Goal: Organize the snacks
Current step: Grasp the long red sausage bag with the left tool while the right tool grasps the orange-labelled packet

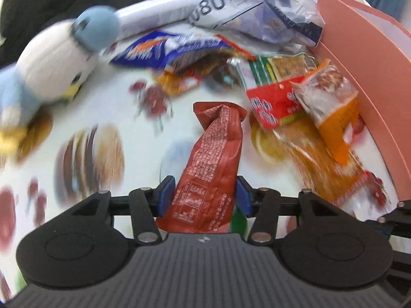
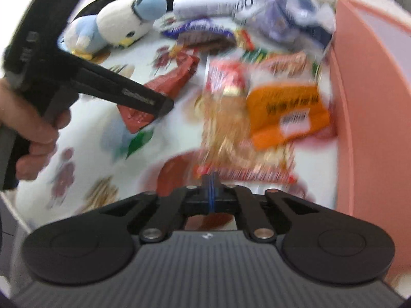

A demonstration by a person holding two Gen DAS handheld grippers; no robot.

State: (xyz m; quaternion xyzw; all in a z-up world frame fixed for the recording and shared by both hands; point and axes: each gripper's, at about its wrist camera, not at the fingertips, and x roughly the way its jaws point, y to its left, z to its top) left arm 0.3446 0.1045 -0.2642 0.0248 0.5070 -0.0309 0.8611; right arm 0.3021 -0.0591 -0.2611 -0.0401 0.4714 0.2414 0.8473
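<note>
My left gripper (image 1: 204, 195) is shut on a dark red snack packet (image 1: 213, 164), held lengthwise between its blue pads above the printed cloth. It also shows in the right wrist view (image 2: 164, 107), with the red packet (image 2: 167, 84) in it. My right gripper (image 2: 211, 192) is shut on the near edge of a clear bag of golden snacks (image 2: 226, 133). An orange packet (image 2: 285, 113) lies on that bag; it shows in the left wrist view (image 1: 331, 113) too. A pink box (image 1: 372, 82) stands at the right.
Several more snack packets are piled at the back: a blue one (image 1: 164, 48), a red one (image 1: 272, 102), a white-purple bag (image 1: 259, 7). A blue and white plush bird (image 1: 51, 64) lies at the left on the cloth. The pink box wall (image 2: 372, 128) bounds the right side.
</note>
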